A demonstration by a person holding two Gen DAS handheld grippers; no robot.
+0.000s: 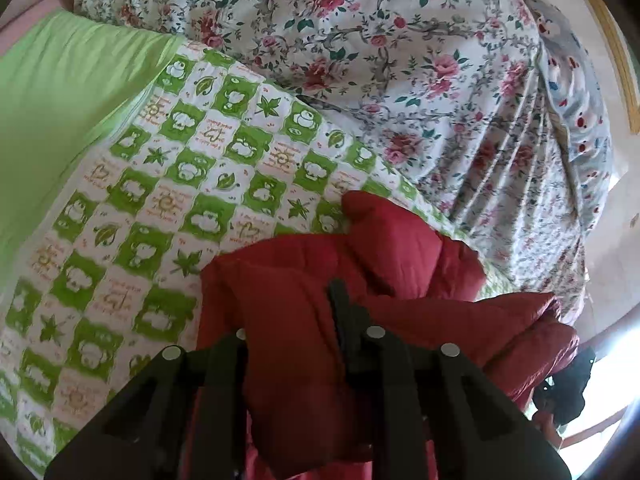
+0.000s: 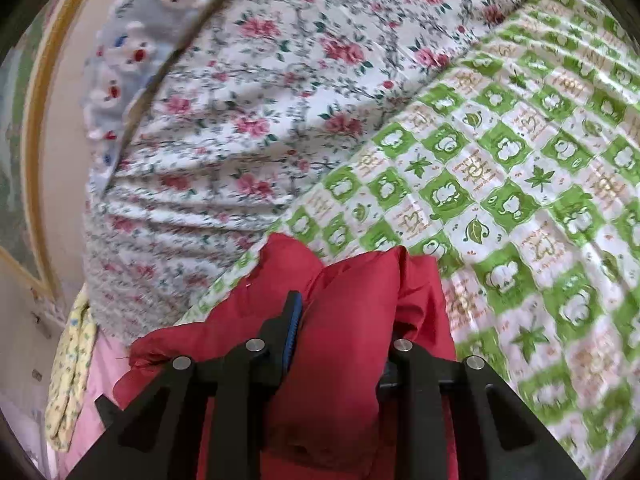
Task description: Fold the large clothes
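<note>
**Grippers carry red padded jacket over the bed, fold yet to be laid**

Both grippers had hold of a red padded jacket above a bed. The left gripper stood nearly closed, its fingers pinched on a thick bunch of the red fabric, which bulged up between them and spilled forward onto the green-and-white checked quilt. The right gripper gripped another puffy fold of the same jacket, its jaws narrow and a blue pad visible on the inner face of one finger; the cloth filled the gap between the fingers. No hand or sleeve of the person appeared in either view.

The jacket hung bunched rather than flat, its front edge resting on or just above the checked quilt, near the seam where that quilt met a rose-printed bedspread. A plain green cover lay beside the quilt at the left gripper's side.

The step in hand appeared to be carrying the held edge across to lay down a fold. The next move would likely call for lowering both corners together, level with one another, keeping the fabric taut between the grippers so the padding settled flat, and releasing only once it rested on the quilt.
</note>
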